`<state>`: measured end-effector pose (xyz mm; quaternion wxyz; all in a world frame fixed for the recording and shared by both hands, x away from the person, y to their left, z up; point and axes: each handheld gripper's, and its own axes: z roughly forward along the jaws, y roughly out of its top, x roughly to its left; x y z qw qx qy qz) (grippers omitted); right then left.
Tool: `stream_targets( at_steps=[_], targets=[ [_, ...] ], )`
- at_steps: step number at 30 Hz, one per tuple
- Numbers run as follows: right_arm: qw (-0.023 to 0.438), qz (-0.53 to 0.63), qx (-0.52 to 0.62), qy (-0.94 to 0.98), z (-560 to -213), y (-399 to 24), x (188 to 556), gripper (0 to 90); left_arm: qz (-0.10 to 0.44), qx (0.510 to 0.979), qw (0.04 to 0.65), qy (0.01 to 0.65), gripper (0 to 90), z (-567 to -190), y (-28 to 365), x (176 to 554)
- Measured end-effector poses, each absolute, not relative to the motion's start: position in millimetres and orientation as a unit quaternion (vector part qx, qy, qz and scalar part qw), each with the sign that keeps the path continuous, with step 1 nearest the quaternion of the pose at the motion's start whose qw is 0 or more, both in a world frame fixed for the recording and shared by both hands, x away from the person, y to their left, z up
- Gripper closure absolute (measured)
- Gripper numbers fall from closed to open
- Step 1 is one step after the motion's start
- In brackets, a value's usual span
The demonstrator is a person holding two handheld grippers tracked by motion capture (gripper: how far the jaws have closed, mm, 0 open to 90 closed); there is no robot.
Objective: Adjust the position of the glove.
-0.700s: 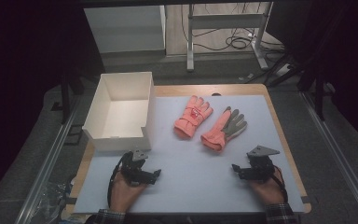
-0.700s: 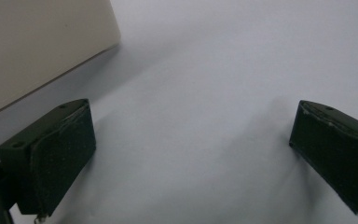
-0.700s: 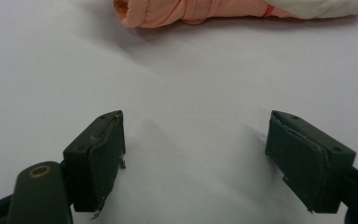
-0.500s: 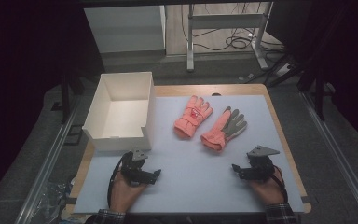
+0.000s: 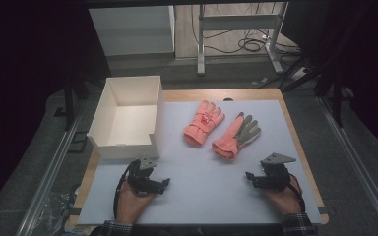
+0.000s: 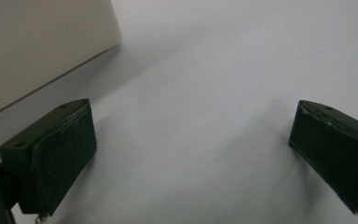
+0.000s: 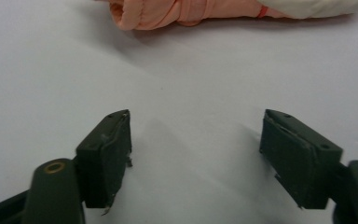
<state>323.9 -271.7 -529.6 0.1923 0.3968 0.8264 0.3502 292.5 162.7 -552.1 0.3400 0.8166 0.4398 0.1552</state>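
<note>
Two salmon-pink gloves lie on the white mat: one back up [image 5: 204,122], the other palm up with a grey palm [image 5: 237,134]. Its cuff end [image 7: 168,14] shows at the top of the right gripper view. My left gripper [image 5: 163,184] rests near the mat's front left, held by a hand, jaws wide apart and empty [image 6: 191,154]. My right gripper [image 5: 250,176] rests at the front right, below the grey-palmed glove, also open with nothing between its jaws [image 7: 196,140]. Both point toward the middle of the mat.
A white open box [image 5: 109,140] stands at the left edge of the table, just beyond my left gripper; its wall [image 6: 32,42] fills the upper left of the left gripper view. The wooden table edge [image 5: 300,147] frames the mat. Metal rails run along both sides.
</note>
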Motion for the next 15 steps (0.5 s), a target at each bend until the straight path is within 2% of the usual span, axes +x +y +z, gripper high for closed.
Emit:
stream_targets(
  at_steps=[6, 9, 10, 11, 15],
  targets=[
    [0.178, 0.355, 0.399, 0.827, -526, -272, 327, 33.3, 0.155, 0.817, 0.340, 0.440, 0.7, -552, 163, 293],
    [0.174, 0.361, 0.393, 0.828, -516, -267, 335, 42.9, 0.155, 0.816, 0.340, 0.440, 0.7, -552, 163, 292],
    [0.174, 0.361, 0.393, 0.828, -516, -267, 335, 42.9, 0.155, 0.816, 0.340, 0.440, 0.7, -552, 163, 292],
    [0.171, 0.367, 0.387, 0.829, -508, -264, 339, 48.3, 0.155, 0.816, 0.340, 0.442, 0.7, -552, 163, 292],
    [0.171, 0.375, 0.383, 0.827, -494, -258, 353, 56.4, 0.154, 0.816, 0.340, 0.442, 0.7, -552, 163, 292]
  ],
)
